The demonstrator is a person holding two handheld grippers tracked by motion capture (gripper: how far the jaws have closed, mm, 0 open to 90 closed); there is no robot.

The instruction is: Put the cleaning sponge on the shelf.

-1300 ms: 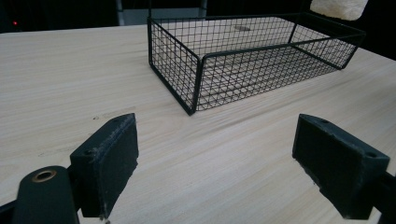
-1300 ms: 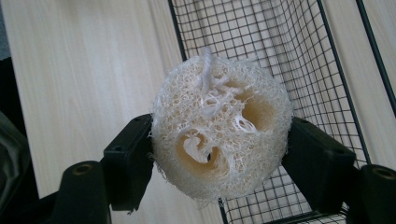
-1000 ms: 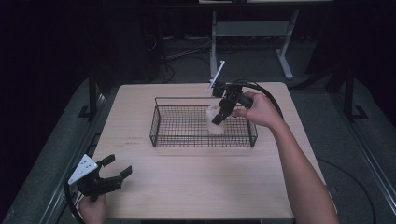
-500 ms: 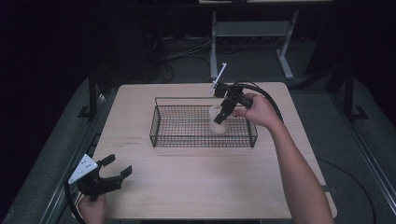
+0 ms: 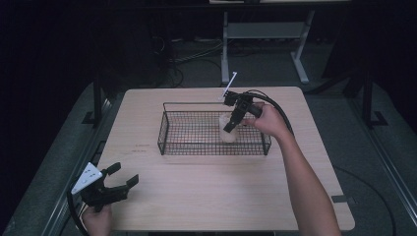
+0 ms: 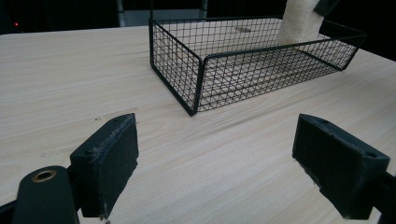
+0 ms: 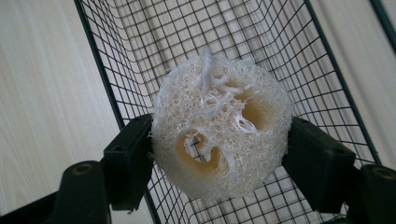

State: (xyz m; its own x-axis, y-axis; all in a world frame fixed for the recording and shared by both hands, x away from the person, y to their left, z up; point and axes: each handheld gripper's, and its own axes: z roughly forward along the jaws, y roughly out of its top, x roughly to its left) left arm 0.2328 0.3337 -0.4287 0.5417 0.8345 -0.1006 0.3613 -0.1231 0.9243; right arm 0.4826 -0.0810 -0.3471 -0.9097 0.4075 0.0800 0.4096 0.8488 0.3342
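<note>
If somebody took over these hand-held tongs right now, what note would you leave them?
Right tongs: shut on the loofah sponge, held inside the wire basket toward its right end, seemingly just above the mesh floor.
Left tongs: open, holding nothing, over the near left corner of the table, apart from the basket.
Done: sponge picked up and brought into the basket.
Left: lower it the last bit, open the right tongs, lift them out over the rim without snagging the wire.
</note>
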